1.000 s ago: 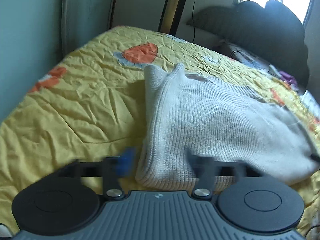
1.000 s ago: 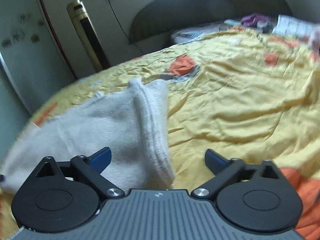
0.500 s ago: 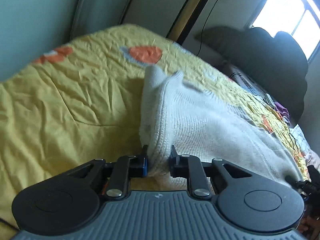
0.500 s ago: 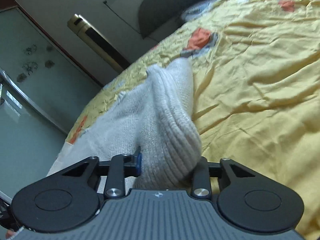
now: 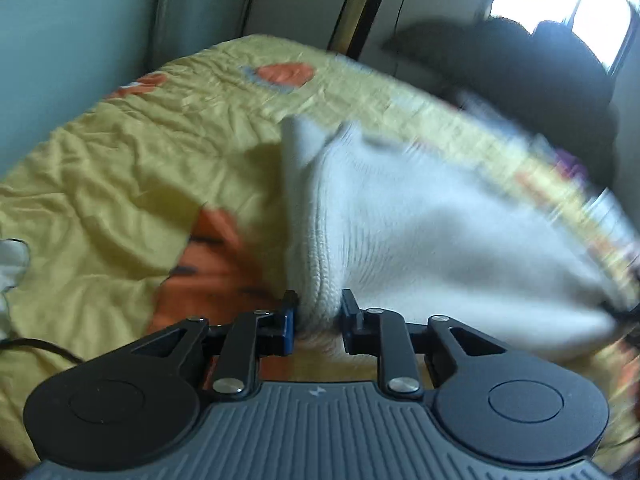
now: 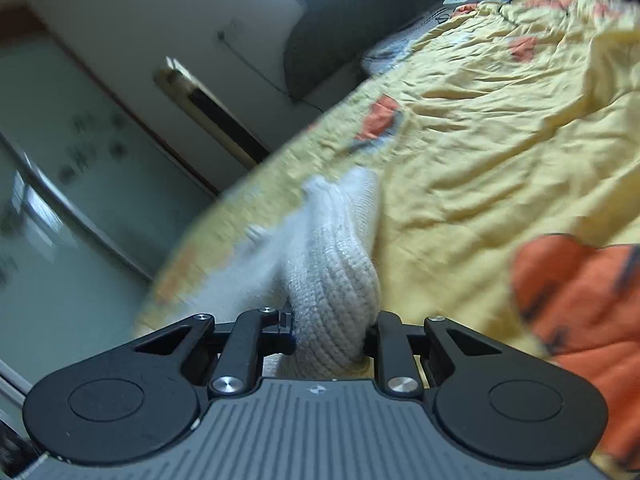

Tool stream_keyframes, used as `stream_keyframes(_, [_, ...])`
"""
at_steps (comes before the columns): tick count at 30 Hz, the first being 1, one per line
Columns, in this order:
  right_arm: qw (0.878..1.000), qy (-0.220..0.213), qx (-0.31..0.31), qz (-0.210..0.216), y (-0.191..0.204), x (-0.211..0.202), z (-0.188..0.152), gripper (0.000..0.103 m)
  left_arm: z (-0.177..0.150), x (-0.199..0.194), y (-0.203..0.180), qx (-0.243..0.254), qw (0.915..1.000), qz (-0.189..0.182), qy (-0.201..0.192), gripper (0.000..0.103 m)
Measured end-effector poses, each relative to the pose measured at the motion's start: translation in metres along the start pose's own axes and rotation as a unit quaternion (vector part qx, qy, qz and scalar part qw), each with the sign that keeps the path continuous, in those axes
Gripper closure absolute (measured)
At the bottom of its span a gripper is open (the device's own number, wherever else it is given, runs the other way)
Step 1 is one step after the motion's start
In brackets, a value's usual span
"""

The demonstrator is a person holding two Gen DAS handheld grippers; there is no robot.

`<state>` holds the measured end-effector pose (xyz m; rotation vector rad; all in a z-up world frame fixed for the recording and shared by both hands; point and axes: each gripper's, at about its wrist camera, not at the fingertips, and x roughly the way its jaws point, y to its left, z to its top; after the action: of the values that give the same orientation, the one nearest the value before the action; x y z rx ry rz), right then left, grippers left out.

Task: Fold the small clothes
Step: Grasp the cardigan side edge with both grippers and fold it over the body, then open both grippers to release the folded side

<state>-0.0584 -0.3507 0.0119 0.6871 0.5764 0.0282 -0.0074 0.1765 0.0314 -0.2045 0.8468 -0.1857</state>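
A cream knitted sweater (image 5: 420,236) lies on a bed covered by a wrinkled yellow quilt (image 5: 132,168) with orange patches, and both tools have hold of it. In the left wrist view, the left tool (image 5: 318,316) is clamped on a thick ribbed edge of the sweater, which is bunched between its two black fingers; the fabric rises straight ahead of the tool and spreads away to its right, blurred with motion toward the far side. An orange patch with dark stripes (image 5: 208,264) shows on the quilt just left of the tool, and a thin black cable (image 5: 44,346) crosses the quilt at the far left. In the right wrist view, the right tool (image 6: 330,334) is likewise clamped on a rolled, chunky fold of the same sweater (image 6: 332,280), the knit bulging up between its fingers and trailing off ahead and to the left. The quilt (image 6: 500,132) stretches ahead and to the right of this tool, with a large orange patch (image 6: 580,308) close on its right. A dark headboard (image 6: 344,20) stands beyond the bed, and a tall gold and black floor appliance (image 6: 212,116) stands by the wall to the left.
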Motion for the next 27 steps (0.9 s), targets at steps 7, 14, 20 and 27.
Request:
stream_keyframes(7, [0.989, -0.050, -0.084, -0.112, 0.018, -0.029, -0.001, 0.048, 0.025, -0.020, -0.003, 0.053, 0.9935, 0.077, -0.065, 0.036])
stream_keyframes(14, [0.955, -0.014, -0.295, -0.039, 0.133, 0.019, -0.026, 0.023, 0.074, 0.023, -0.062, 0.164, 0.9780, 0.088, -0.094, 0.030])
stream_keyframes(20, [0.903, 0.087, -0.420, 0.017, 0.215, 0.099, -0.092, 0.022, 0.095, 0.113, -0.074, 0.198, 0.9656, 0.165, -0.032, 0.026])
stream_keyframes(27, [0.861, 0.077, -0.503, -0.020, 0.240, 0.098, -0.128, 0.017, 0.098, 0.101, -0.059, 0.166, 0.9735, 0.152, -0.038, 0.027])
